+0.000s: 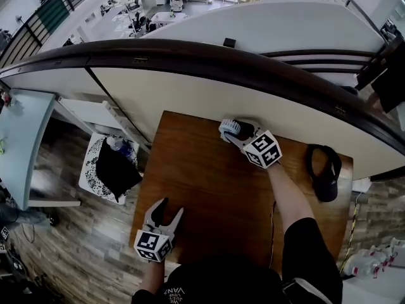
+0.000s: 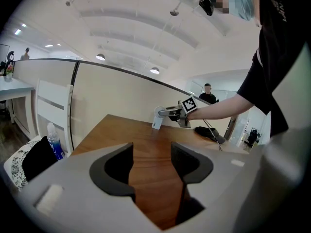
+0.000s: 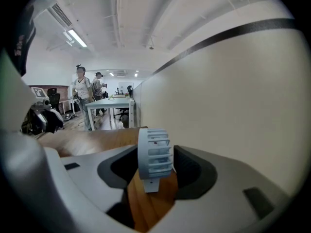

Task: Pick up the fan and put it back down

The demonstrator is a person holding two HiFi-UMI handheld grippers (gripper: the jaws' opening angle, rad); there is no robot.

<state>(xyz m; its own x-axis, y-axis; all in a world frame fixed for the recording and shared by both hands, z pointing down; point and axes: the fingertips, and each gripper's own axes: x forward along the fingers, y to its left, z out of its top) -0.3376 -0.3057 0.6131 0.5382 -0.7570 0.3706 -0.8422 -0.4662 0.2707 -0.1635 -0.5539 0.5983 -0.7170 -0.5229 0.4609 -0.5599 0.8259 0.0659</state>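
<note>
The fan (image 1: 229, 126) is a small pale-blue one with a slatted round cage. It sits at the far edge of the wooden table (image 1: 209, 189), close to the cream partition wall (image 1: 190, 90), and stands between the two jaws of your right gripper (image 1: 235, 132). In the right gripper view the fan (image 3: 155, 152) stands upright on its edge, the dark pads close in against both sides of the cage, and its small base tab hangs down toward the wood. Your right gripper (image 3: 151, 174) reads as clamped on it, though no view settles whether the base touches the tabletop or sits just above it. From the left gripper view, the fan (image 2: 158, 117) shows far across the table at the end of your outstretched right arm, its lower end at the table surface. Your left gripper (image 1: 169, 208) is near the front-left corner of the table, well apart from the fan. Its jaws stand spread with only bare wood between them, as the left gripper (image 2: 151, 166) view shows. A black cap (image 1: 324, 170) lies on the table to the right of your right arm. A water bottle (image 1: 120, 146) and a black bag (image 1: 114, 170) rest on a chair off the table's left side.
</note>
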